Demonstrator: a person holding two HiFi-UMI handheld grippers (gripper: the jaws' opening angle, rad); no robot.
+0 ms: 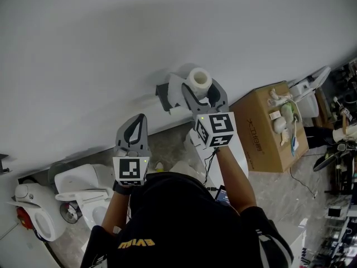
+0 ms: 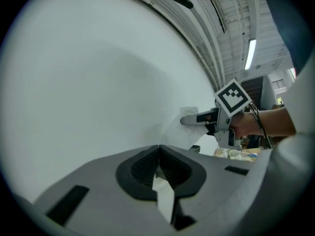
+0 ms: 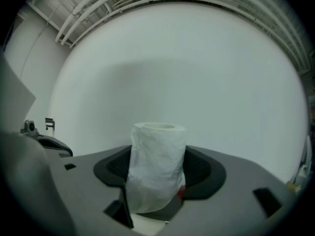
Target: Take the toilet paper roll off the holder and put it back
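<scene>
The white toilet paper roll (image 1: 199, 79) stands upright between the jaws of my right gripper (image 1: 203, 94), close to the white wall. In the right gripper view the roll (image 3: 157, 146) fills the gap and both dark pads press on its sides. The dark grey holder (image 1: 164, 96) is fixed to the wall just left of the roll, with no roll on it. My left gripper (image 1: 134, 128) hangs lower and to the left, shut and empty; in its own view the left gripper (image 2: 158, 150) has its tips touching. That view also shows the right gripper (image 2: 199, 118) with the roll (image 2: 189, 111).
A plain white wall (image 1: 111, 38) fills the space ahead. A cardboard box (image 1: 262, 128) with small items on top stands at the right. White toilets (image 1: 83, 186) sit on the floor at the lower left. Cluttered shelves line the far right edge.
</scene>
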